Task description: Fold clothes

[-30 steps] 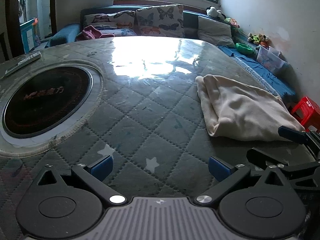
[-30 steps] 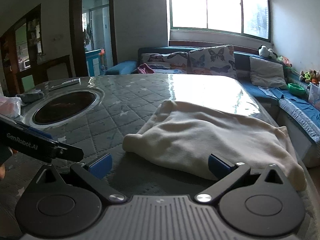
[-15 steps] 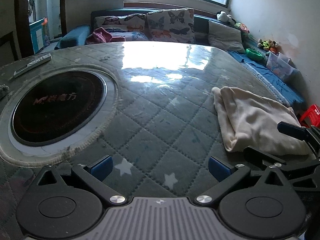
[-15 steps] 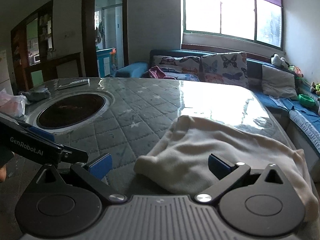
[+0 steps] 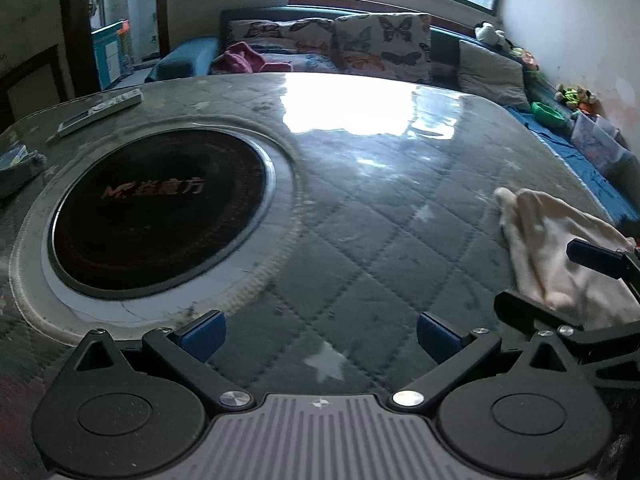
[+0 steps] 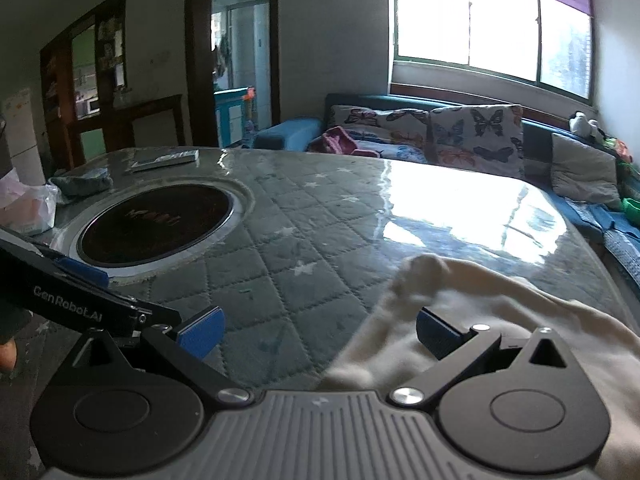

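Lying folded on the quilted surface (image 5: 360,216) near its right edge, the cream cloth (image 6: 500,312) sits well apart from the dark round hob (image 5: 160,212) set into the left side. The left claw (image 5: 318,330) hovers over bare quilting with its blue pads wide apart and nothing between them, the cloth off to its right. The right claw (image 6: 318,330) is likewise spread and empty, its right pad (image 6: 434,330) over the cloth's near edge, though contact cannot be told.

1 cloth (image 6: 492,312), perhaps 2 butterfly cushions (image 6: 476,136)
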The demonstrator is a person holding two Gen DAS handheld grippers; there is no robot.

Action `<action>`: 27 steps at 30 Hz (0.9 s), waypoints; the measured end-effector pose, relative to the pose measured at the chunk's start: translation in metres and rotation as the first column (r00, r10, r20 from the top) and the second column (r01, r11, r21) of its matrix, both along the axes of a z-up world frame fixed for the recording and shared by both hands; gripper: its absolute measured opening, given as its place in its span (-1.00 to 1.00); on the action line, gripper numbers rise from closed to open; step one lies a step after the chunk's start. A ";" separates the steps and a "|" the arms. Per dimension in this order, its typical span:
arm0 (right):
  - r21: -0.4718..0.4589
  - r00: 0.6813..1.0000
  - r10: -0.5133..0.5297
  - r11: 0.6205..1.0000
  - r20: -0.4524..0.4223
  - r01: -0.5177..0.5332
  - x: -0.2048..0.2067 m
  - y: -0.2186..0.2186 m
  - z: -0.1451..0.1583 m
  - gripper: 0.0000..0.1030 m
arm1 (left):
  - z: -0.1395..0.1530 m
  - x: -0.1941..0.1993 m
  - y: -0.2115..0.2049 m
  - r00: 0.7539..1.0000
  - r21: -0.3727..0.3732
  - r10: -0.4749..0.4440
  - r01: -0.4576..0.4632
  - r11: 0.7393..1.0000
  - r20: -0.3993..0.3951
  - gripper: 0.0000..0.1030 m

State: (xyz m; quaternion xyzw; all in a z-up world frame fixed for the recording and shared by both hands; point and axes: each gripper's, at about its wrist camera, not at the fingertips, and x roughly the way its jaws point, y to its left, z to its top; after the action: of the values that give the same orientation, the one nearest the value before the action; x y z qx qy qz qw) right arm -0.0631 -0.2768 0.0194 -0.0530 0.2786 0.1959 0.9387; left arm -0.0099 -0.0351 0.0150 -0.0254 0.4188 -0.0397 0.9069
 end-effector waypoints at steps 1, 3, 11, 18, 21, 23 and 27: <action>-0.002 1.000 0.008 1.000 -0.001 -0.008 0.003 0.004 -0.001 1.00 | -0.001 0.002 0.003 1.000 0.003 0.009 -0.009 1.000 -0.001 1.00; -0.002 1.000 0.021 1.000 -0.005 -0.021 0.009 0.010 -0.002 1.00 | -0.001 0.007 0.010 1.000 0.009 0.029 -0.029 1.000 -0.003 1.00; 0.006 0.997 0.057 0.998 -0.047 -0.057 0.034 0.034 -0.014 1.00 | -0.008 0.020 0.042 0.993 0.025 0.118 -0.117 0.993 -0.016 1.00; 0.002 0.993 0.077 0.997 -0.090 -0.078 0.048 0.050 -0.021 1.00 | -0.014 0.020 0.056 0.988 0.028 0.156 -0.156 0.987 -0.001 1.00; 0.001 0.992 0.081 0.997 -0.096 -0.081 0.052 0.053 -0.022 1.00 | -0.014 0.021 0.058 0.987 0.025 0.158 -0.158 0.987 0.007 1.00; -0.001 0.991 0.083 0.996 -0.102 -0.084 0.054 0.054 -0.022 1.00 | -0.014 0.022 0.058 0.987 0.026 0.157 -0.158 0.987 0.013 1.00; -0.007 0.990 0.085 0.996 -0.114 -0.086 0.057 0.054 -0.024 1.00 | -0.015 0.022 0.058 0.987 0.029 0.158 -0.159 0.987 0.033 1.00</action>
State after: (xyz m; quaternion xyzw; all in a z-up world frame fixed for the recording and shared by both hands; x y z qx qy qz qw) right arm -0.0059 -0.2227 -0.0042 -0.0591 0.3302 0.2371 0.9117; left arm 0.0116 0.0227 -0.0004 -0.0439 0.4023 0.0387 0.9137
